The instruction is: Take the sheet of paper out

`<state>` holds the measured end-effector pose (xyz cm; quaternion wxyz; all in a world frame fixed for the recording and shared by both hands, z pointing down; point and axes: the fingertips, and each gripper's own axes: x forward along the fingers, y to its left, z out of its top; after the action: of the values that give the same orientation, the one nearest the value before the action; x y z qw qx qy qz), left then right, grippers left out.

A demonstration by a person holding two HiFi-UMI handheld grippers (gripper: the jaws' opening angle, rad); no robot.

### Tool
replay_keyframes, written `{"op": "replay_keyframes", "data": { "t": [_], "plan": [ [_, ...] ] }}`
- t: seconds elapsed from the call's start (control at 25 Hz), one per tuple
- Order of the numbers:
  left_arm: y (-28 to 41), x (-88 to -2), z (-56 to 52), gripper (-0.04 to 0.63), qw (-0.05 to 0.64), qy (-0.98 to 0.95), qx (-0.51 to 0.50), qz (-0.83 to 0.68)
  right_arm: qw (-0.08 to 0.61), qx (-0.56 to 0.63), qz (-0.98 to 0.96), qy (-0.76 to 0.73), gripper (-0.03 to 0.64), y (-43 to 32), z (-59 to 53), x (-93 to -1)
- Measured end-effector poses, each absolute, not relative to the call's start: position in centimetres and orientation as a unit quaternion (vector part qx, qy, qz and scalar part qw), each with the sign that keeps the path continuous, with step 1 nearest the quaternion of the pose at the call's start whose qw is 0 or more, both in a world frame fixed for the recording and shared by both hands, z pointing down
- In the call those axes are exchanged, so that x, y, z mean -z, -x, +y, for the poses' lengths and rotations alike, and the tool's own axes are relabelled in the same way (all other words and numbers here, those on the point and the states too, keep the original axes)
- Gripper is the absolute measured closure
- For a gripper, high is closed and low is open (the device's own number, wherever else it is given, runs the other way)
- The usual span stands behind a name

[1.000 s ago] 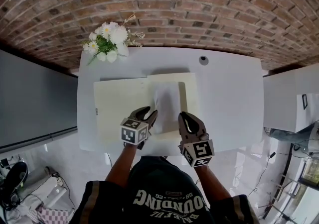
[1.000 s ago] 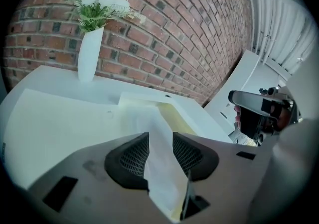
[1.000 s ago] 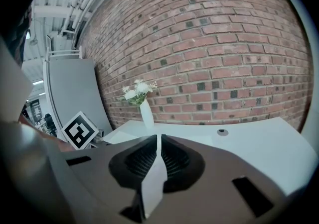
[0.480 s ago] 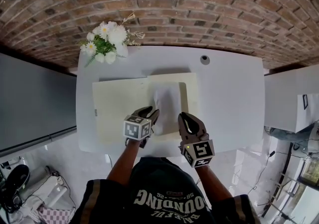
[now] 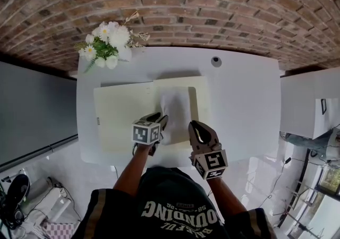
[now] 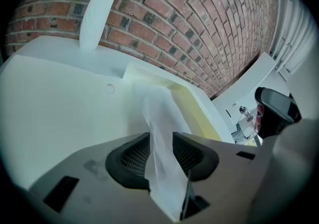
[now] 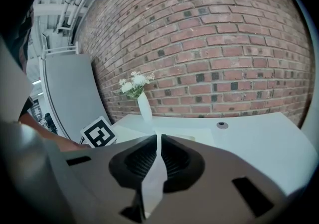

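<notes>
A white sheet of paper (image 5: 175, 106) lies over the right half of an open cream folder (image 5: 123, 117) on the white table (image 5: 244, 106). My left gripper (image 5: 160, 122) is shut on the sheet's near left edge. In the left gripper view the paper (image 6: 160, 128) rises from between the black pads (image 6: 133, 157) toward the folder (image 6: 195, 107). My right gripper (image 5: 195, 128) is shut on the near right edge. A thin strip of paper (image 7: 155, 177) stands in that gripper (image 7: 158, 154) between its closed jaws.
A white vase of flowers (image 5: 108, 41) stands at the table's far left corner, also as vase (image 6: 97, 13) and vase (image 7: 145, 109). A small round dark fitting (image 5: 215, 61) sits far right of the folder. A brick wall (image 5: 175, 4) lies beyond the table. A person's torso is below.
The left gripper has edged slightly forward and right along the sheet's near edge. The right gripper has stayed in place. Both keep hold of the paper.
</notes>
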<state>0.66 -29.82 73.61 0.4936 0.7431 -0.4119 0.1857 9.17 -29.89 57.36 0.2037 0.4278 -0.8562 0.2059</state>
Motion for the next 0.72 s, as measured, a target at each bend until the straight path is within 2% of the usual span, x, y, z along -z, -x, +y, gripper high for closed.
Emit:
{"op": "replay_keyframes", "data": {
  "t": [0.48,0.72],
  "plan": [
    [-1.3,-75.6,-30.8,0.47,0.553,-0.714,-0.157,-0.399,0.213,-0.217,-0.839,-0.451,0.545,-10.3,-29.9,-57.9],
    [-1.5,-76.3,-30.7,0.54,0.554,-0.712,-0.18,-0.392,0.219,-0.208,-0.835,-0.46,0.545,-11.3,-29.4,-57.5]
  ]
}}
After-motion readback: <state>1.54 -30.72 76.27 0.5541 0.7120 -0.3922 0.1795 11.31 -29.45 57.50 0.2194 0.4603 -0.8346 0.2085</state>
